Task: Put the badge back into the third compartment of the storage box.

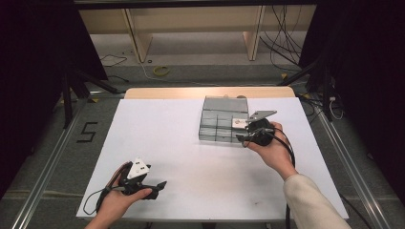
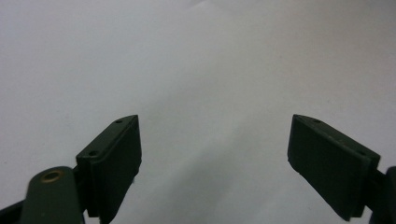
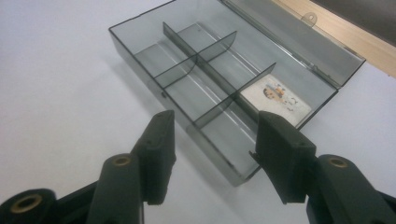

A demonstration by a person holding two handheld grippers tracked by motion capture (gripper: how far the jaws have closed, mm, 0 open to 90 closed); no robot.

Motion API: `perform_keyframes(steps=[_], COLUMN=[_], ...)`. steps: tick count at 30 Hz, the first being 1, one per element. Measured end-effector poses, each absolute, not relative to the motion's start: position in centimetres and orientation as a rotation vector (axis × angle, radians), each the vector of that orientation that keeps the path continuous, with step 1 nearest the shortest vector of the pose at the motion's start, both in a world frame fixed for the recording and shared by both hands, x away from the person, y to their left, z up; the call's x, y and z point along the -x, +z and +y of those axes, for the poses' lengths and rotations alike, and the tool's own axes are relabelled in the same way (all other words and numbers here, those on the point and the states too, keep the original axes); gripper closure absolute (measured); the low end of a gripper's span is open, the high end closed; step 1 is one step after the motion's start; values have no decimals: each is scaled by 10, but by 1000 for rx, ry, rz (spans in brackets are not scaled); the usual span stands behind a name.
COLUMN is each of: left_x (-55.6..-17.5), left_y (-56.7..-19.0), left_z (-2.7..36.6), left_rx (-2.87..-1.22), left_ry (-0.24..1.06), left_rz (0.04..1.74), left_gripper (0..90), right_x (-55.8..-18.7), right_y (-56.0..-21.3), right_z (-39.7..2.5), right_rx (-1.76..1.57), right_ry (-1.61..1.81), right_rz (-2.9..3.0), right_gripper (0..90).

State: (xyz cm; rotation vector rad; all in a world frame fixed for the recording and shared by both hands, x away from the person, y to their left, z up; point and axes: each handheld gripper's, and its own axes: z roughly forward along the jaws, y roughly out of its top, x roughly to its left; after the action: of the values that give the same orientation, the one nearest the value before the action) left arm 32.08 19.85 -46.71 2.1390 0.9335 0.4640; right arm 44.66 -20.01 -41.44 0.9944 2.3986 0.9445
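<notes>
White sheet covers the table [image 1: 191, 157], pale wood edge showing at the far side. Going left to right from my high view.

Left gripper [image 1: 155, 187] sits at the near-left corner of the sheet, held in the person's left hand [image 1: 119, 202], grey three-cornered plate on top, cable looping off toward the near edge. Jaws point right along the sheet. In the left gripper view [image 2: 215, 154] I see both black jaws spread wide, nothing between them, just bare white surface ahead.

Middle of the sheet is bare.

Smoky grey transparent plastic compartment box [image 1: 220, 125] lies right of centre toward the far side, lid [image 1: 225, 103] hinged open and lying flat behind it. Dividers split it into several cells. In the right gripper view the box [image 3: 140, 44] runs diagonally, and a small white printed card [image 3: 275, 97] lies flat in the cell at the far right end, next to the lid hinge side. Other cells I can see look empty.

Right gripper [image 1: 241, 138] is held in the person's right hand [image 1: 274, 150], cream sleeve behind it, at the box's near-right corner. In its own view [image 3: 212, 154] the jaws stand partly open, straddling the near end of the box, holding nothing. I can't tell whether the tips touch the box wall.
</notes>
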Motion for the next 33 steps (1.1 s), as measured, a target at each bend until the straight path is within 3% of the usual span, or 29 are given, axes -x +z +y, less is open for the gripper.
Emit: perform_keyframes(steps=[33], left_x=[-320], left_y=[-468], left_z=[198], left_rx=[-2141], left_ry=[464], left_rz=[942], left_gripper=[170], right_x=[-377], right_y=[-440], right_z=[-235], right_rx=[-982], right_ry=[1168], right_rz=[2348], right_gripper=[241])
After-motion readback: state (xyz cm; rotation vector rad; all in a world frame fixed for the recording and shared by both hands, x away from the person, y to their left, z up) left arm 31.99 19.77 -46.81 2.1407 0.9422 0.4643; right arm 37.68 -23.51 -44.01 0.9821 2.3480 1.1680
